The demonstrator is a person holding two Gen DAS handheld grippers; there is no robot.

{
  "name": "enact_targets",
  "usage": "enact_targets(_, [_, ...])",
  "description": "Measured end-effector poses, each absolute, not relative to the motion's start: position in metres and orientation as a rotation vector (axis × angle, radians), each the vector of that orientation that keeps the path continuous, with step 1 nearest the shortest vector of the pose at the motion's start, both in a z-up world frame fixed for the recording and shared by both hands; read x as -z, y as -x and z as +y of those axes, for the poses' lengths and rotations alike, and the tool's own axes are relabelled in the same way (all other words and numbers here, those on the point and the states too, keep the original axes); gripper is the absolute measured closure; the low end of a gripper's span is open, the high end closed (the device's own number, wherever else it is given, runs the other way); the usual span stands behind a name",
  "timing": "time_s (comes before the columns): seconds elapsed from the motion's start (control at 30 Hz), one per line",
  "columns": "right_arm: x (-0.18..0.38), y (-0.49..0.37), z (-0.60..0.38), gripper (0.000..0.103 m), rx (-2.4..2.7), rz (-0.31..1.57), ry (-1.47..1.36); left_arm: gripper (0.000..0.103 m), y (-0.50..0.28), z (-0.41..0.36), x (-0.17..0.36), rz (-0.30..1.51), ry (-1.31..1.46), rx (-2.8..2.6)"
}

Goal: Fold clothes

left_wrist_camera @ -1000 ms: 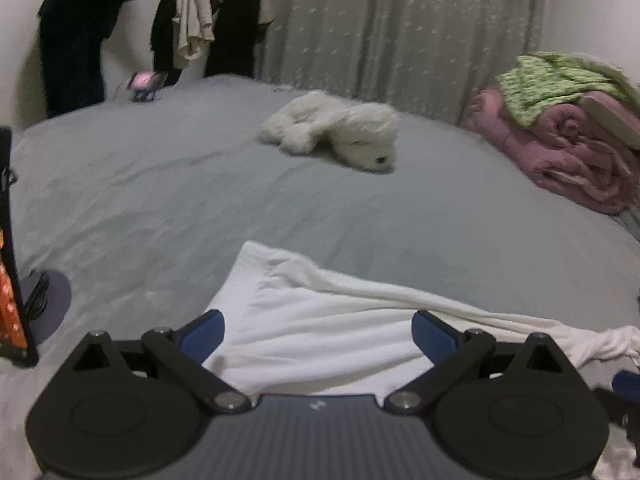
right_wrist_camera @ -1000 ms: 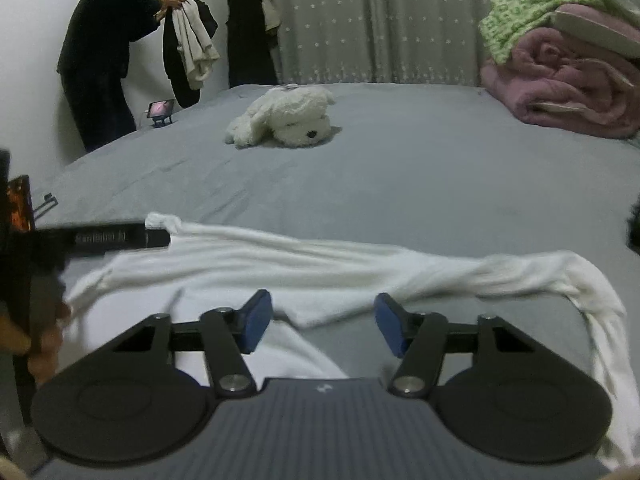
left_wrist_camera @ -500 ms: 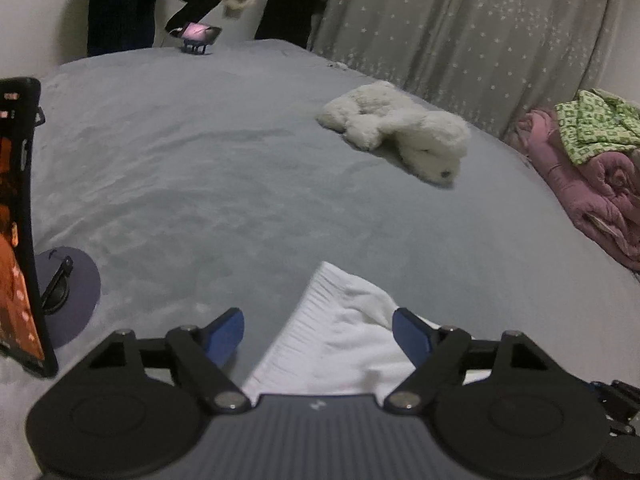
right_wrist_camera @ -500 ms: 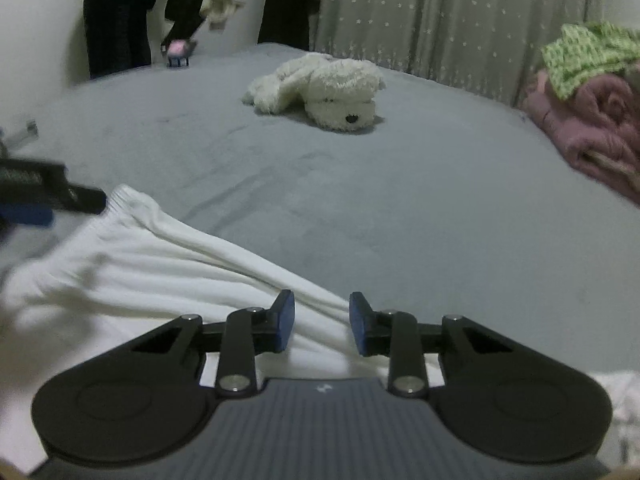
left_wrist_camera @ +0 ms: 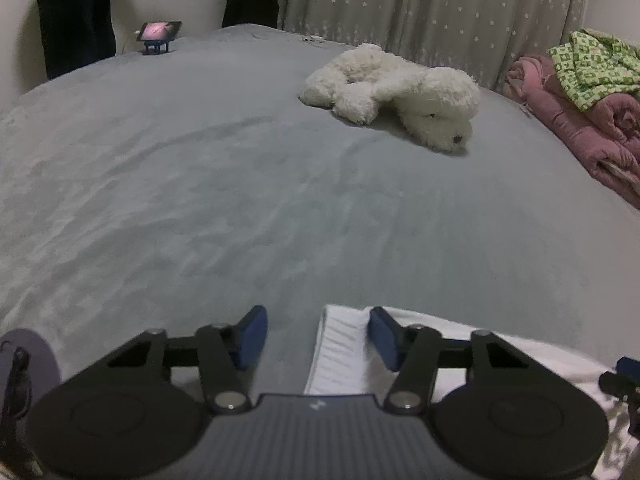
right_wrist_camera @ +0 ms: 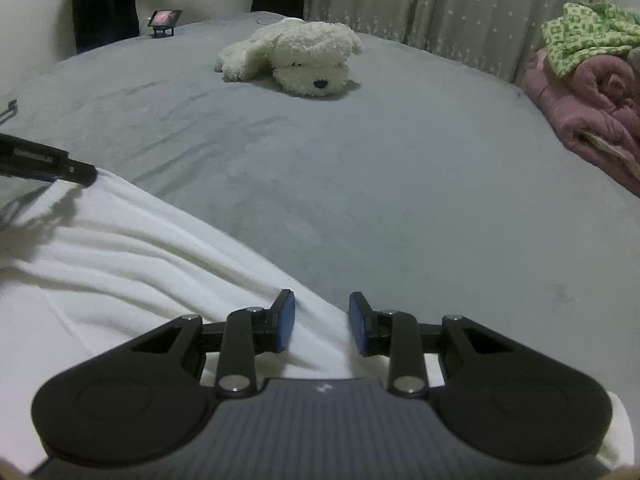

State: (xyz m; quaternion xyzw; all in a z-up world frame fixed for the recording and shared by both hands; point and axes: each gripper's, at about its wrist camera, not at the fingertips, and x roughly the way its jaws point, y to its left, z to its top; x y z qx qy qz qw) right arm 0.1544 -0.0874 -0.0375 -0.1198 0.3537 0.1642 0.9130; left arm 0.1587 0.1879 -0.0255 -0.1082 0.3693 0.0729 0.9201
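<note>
Left hand-held gripper (left_wrist_camera: 314,336), jaws closing, straddles white garment's ribbed corner (left_wrist_camera: 340,344) on grey bed (left_wrist_camera: 240,200)

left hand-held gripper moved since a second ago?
Yes. The left hand-held gripper has shifted left along the white garment to its ribbed corner, jaws closing, judged against the plush dog.

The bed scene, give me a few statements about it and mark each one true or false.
1. A white plush dog lies on the grey bed. True.
2. The white garment hangs on a rack. False: it lies on the bed.
3. The green patterned cloth sits on the pink blanket. True.
4. The left gripper has clamped the garment. False: its jaws are closing, the ribbed corner between them.
5. The phone lies beside the blanket. False: it stands at the far edge.
</note>
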Motion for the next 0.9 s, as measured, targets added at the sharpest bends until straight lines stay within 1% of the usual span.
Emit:
enact_targets(0.1, [0.033, -0.159, -0.088, 0.071, -0.365, 0.74, 0.212, 0.055, -0.156, 0.184, 0.027, 0.744, 0.205, -0.142])
enact_targets(0.17, [0.029, -0.163, -0.093, 0.071, -0.37, 0.741, 0.161, 0.056, -0.155, 0.177, 0.028, 0.735, 0.164, -0.147])
enact_targets(0.23, [0.025, -0.167, -0.099, 0.071, -0.371, 0.748, 0.114, 0.059, -0.154, 0.171, 0.028, 0.729, 0.133, -0.152])
enact_targets(0.3, [0.026, -0.17, -0.101, 0.071, -0.38, 0.782, 0.098, 0.069, -0.153, 0.166, 0.028, 0.723, 0.114, -0.149])
enact_targets(0.33, [0.028, -0.171, -0.099, 0.071, -0.383, 0.803, 0.113, 0.071, -0.152, 0.164, 0.028, 0.721, 0.106, -0.145])
enact_targets(0.37, [0.032, -0.171, -0.097, 0.071, -0.384, 0.823, 0.138, 0.077, -0.152, 0.163, 0.027, 0.719, 0.098, -0.141])
enact_targets(0.4, [0.036, -0.169, -0.093, 0.071, -0.385, 0.829, 0.172, 0.077, -0.151, 0.161, 0.027, 0.717, 0.093, -0.141])
enact_targets(0.43, [0.037, -0.166, -0.09, 0.077, -0.389, 0.823, 0.195, 0.078, -0.151, 0.161, 0.027, 0.715, 0.087, -0.143])
enact_targets(0.47, [0.037, -0.164, -0.088, 0.095, -0.395, 0.819, 0.209, 0.079, -0.152, 0.16, 0.027, 0.713, 0.08, -0.146])
enact_targets(0.5, [0.037, -0.162, -0.085, 0.102, -0.398, 0.817, 0.22, 0.08, -0.152, 0.16, 0.027, 0.709, 0.079, -0.147])
enact_targets(0.6, [0.035, -0.156, -0.077, 0.101, -0.373, 0.784, 0.28, 0.08, -0.151, 0.162, 0.026, 0.699, 0.092, -0.156])
enact_targets(0.73, [0.024, -0.152, -0.076, 0.102, -0.314, 0.674, 0.316, 0.081, -0.149, 0.166, 0.022, 0.652, 0.092, -0.193])
enact_targets(0.83, [0.02, -0.155, -0.07, 0.102, -0.265, 0.596, 0.35, 0.081, -0.154, 0.167, 0.028, 0.652, 0.078, -0.204])
enact_targets(0.9, [0.026, -0.162, -0.065, 0.102, -0.25, 0.595, 0.368, 0.081, -0.157, 0.167, 0.032, 0.653, 0.068, -0.21])
